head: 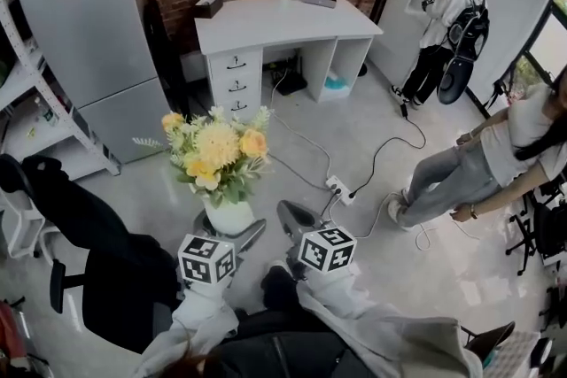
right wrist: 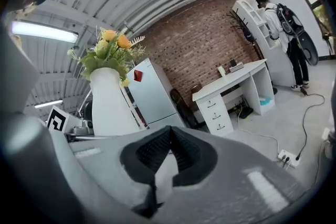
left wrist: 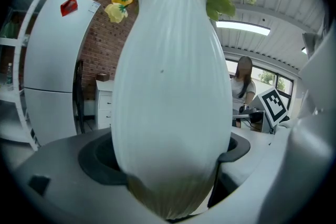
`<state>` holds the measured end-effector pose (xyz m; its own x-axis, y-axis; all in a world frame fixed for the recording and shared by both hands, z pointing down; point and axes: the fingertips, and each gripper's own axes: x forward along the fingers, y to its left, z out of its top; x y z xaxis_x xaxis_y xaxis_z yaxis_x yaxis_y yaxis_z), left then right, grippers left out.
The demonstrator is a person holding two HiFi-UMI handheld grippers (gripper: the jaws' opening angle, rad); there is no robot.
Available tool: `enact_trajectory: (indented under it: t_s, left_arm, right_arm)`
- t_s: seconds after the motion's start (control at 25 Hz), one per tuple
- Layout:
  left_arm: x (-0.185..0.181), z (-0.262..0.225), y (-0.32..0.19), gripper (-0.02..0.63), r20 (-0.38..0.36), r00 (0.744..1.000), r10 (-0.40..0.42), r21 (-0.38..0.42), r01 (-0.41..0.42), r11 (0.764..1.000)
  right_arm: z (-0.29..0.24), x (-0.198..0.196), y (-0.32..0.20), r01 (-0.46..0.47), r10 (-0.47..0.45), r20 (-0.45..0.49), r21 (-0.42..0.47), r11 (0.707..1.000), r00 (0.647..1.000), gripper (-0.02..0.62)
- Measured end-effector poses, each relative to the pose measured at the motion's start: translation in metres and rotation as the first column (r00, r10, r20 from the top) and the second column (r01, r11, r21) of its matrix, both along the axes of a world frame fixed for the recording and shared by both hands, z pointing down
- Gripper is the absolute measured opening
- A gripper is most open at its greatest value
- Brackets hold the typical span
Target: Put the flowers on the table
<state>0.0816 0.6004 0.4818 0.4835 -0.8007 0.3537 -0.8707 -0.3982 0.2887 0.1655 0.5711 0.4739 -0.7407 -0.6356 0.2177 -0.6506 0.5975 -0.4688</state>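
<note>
**Step in hand.** Carry phase, judged. The left gripper (head: 229, 230) has its jaws spread wide and pinching the belly of the white vase (head: 229, 215), one jaw on each side, low on the body. The right gripper (head: 297, 217) hangs just beside it with its jaws pressed together and nothing between them.

**Location of item.** The vase and its flowers (head: 217, 150) are in the air over the floor (head: 354, 146), well apart from the white desk (head: 283, 18) and on its drawer-front side. The placing has not begun.

**Orientation.** The vase is upright, its long axis vertical. The mouth and the yellow blooms point up and the narrow foot points down. The jaws cross that axis at about a right angle.

**Next move, judged.**
- Bring the load across to the desk and raise it above the surface.
- Choose a bare part of the surface, away from the items at the back edge of the desk.
- Keep the axis vertical throughout. The grip sits low and the blooms are top-heavy, so there is a risk of tipping.
- Set the foot down flat before the jaws let go.
</note>
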Motion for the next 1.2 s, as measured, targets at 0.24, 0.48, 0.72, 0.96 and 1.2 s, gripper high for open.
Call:
enact_trajectory:
  t_s: [0.24, 0.48, 0.72, 0.96, 1.2]
  left_arm:
    - [0.013, 0.006, -0.078, 0.492, -0.037, 0.999, -0.024, 0.017, 0.025, 1.000]
    - [0.018, 0.019, -0.126, 0.492, -0.053, 0.996, -0.075, -0.024, 0.073, 0.997]
    - [0.026, 0.032, -0.153, 0.492, -0.059, 0.994, -0.087, -0.051, 0.084, 0.995]
    - [0.031, 0.035, -0.161, 0.492, -0.053, 0.995, -0.080, -0.054, 0.077, 0.996]
    - [0.025, 0.039, -0.174, 0.492, -0.052, 0.993, -0.104, -0.069, 0.100, 0.993]
  right_arm:
    - [0.004, 0.010, -0.084, 0.024, -0.024, -0.006, 0.024, 0.999, 1.000, 0.000]
    - [0.013, 0.015, -0.124, 0.080, -0.080, -0.025, 0.003, 0.997, 0.996, 0.000]
    - [0.029, 0.023, -0.143, 0.074, -0.075, -0.022, -0.041, 0.996, 0.997, 0.000]
    - [0.034, 0.026, -0.151, 0.063, -0.064, -0.018, -0.059, 0.996, 0.998, 0.000]
    - [0.036, 0.022, -0.165, 0.068, -0.070, -0.026, -0.073, 0.995, 0.997, 0.000]
